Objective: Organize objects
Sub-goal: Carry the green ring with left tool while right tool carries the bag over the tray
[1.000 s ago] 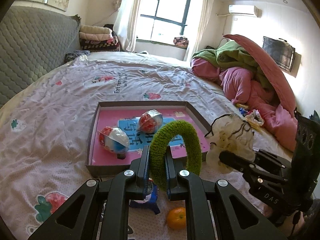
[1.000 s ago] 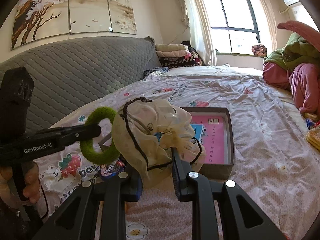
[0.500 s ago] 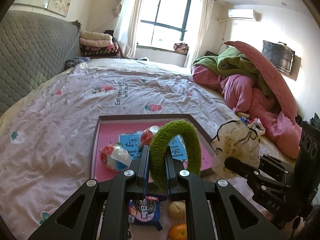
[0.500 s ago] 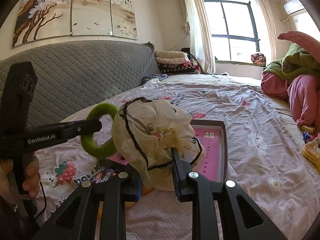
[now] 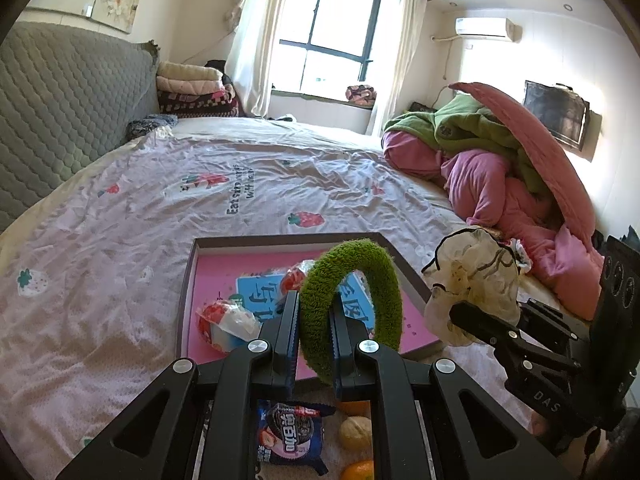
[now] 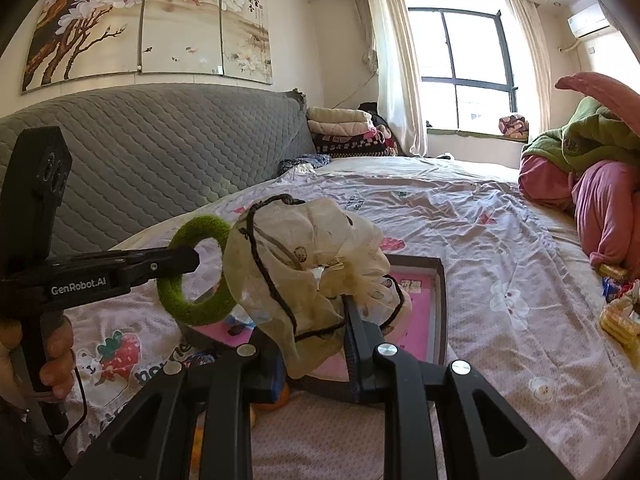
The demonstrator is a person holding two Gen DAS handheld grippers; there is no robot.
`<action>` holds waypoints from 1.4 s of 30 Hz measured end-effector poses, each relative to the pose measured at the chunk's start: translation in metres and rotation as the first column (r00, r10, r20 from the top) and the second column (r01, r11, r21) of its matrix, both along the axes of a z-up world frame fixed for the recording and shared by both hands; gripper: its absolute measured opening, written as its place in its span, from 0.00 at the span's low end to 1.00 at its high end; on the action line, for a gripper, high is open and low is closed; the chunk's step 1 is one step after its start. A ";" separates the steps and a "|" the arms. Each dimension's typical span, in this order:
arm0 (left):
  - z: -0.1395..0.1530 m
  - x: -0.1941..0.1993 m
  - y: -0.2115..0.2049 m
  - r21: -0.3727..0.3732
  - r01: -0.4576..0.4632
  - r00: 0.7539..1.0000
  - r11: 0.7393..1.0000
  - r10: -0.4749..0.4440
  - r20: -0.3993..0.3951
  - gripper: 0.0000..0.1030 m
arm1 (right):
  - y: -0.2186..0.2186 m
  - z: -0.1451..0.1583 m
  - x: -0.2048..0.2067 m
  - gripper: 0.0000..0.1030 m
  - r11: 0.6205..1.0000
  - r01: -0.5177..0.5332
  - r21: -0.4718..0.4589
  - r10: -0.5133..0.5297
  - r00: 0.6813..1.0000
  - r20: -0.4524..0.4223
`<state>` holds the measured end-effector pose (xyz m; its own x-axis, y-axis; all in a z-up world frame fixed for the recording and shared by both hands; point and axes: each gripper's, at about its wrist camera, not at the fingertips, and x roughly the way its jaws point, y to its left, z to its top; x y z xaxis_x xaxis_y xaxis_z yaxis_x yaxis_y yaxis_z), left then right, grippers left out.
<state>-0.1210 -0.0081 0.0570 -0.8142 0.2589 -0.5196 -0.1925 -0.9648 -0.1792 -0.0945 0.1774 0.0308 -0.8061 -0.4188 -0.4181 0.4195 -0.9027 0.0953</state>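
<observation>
- Bed sheet (image 5: 168, 208): pale lilac with strawberry prints, spread over the whole bed; a grey quilted headboard (image 6: 160, 160) runs along one side.
- Shallow box (image 5: 188, 280): grey rim, pink floor, lying flat on the sheet ahead of both grippers; it holds two wrapped red-and-white items (image 5: 224, 320), one partly hidden behind the green ring.
- Loose items on the sheet just before the box's near edge: an Oreo packet (image 5: 290, 436), a walnut (image 5: 356, 432) and an orange fruit (image 5: 358, 470), all partly screened by the left gripper's frame.
- Heap of pink and green bedding (image 5: 500, 168) at the far side of the bed, well apart from the box.
- Left gripper (image 5: 315, 332): fingers narrow, clamped on the fuzzy green ring (image 5: 356, 300), which stands upright in the air in front of the box.
- Right gripper (image 6: 320, 320): fingers narrow, pinching the cream scrunchie (image 6: 304, 276) with dark edging; the fabric hides the left finger and blocks much of the box in the right wrist view.
- Ring and scrunchie hang just beside each other; whether they touch cannot be told.
</observation>
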 end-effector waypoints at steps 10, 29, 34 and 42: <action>0.007 -0.008 -0.003 -0.007 -0.005 1.000 1.000 0.005 -0.023 0.12 | 0.002 0.003 -0.007 0.24 1.000 0.014 0.022 -0.013 1.000 -0.025; 0.011 -0.018 -0.006 0.001 -0.001 0.999 1.000 0.001 -0.041 0.12 | 0.003 0.016 -0.019 0.24 1.000 0.009 0.023 -0.007 0.997 -0.077; 0.012 -0.022 -0.007 0.006 -0.003 0.999 1.000 0.003 -0.044 0.13 | 0.005 0.017 -0.022 0.24 1.000 0.016 0.025 -0.014 0.996 -0.083; 0.014 -0.026 -0.008 0.009 -0.007 0.999 1.000 0.007 -0.046 0.13 | 0.005 0.020 -0.027 0.25 1.000 0.013 0.024 -0.011 0.996 -0.088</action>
